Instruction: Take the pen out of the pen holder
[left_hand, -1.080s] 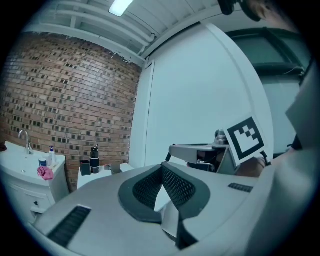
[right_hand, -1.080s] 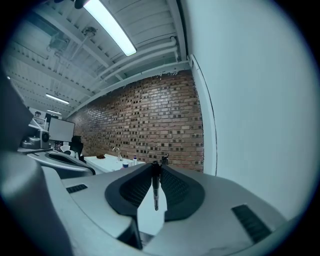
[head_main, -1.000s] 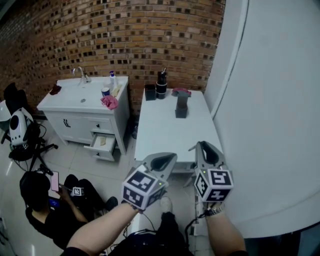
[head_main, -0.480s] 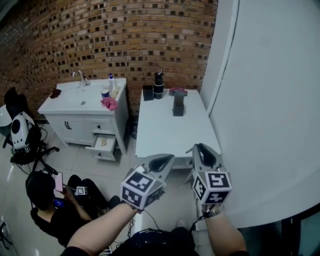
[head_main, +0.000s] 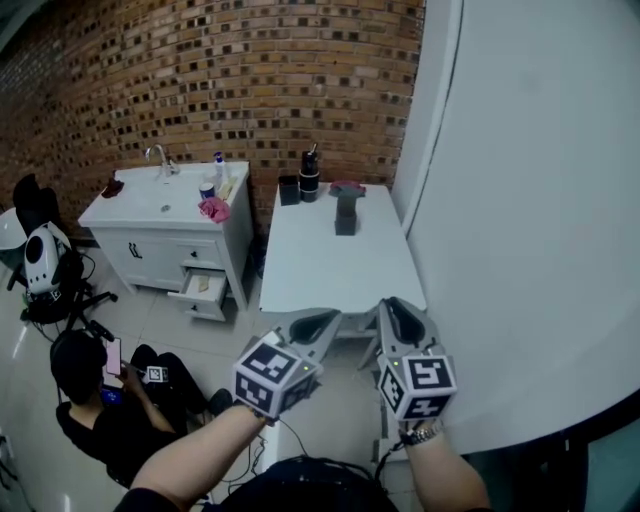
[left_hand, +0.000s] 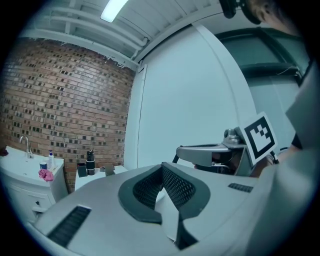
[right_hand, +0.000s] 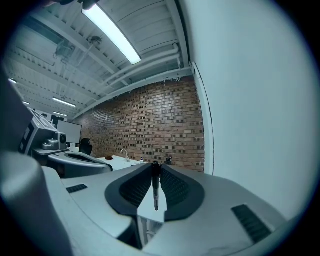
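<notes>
A thin dark pen stands between the pads of my right gripper, which is shut on it. My left gripper is beside it, jaws closed together with nothing in them, as the left gripper view shows. Both are held level in front of me, short of the near edge of the white table. Far back on that table stand a dark upright container, a small black cup and a black bottle. I cannot tell which is the pen holder.
A white sink cabinet with an open drawer stands left of the table. A person sits on the floor at lower left. A white curved wall runs along the right, and a brick wall is behind.
Both grippers have drawn back from the table together with the view; the table and its objects look smaller and farther away. The pen stays in the right gripper.
</notes>
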